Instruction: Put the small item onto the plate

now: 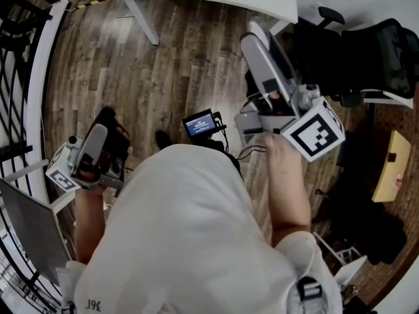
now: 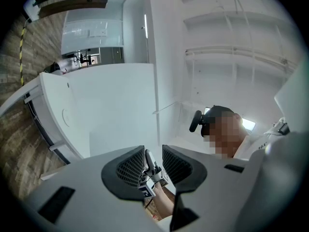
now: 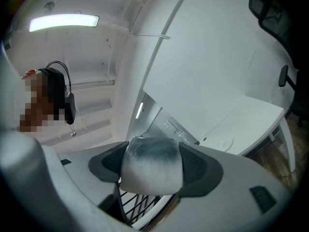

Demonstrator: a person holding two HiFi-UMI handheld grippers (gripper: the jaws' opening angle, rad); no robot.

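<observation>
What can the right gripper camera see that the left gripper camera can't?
Only the right gripper view: a soft grey-and-white item squeezed between the jaws of the right gripper, a long ceiling light and a black office chair.

Only the left gripper view: the left gripper with its jaws apart and nothing held. The other gripper shows through the gap. There is also yellow-and-black tape on the wood floor.

Both: a person wearing a headset, and the white table.
</observation>
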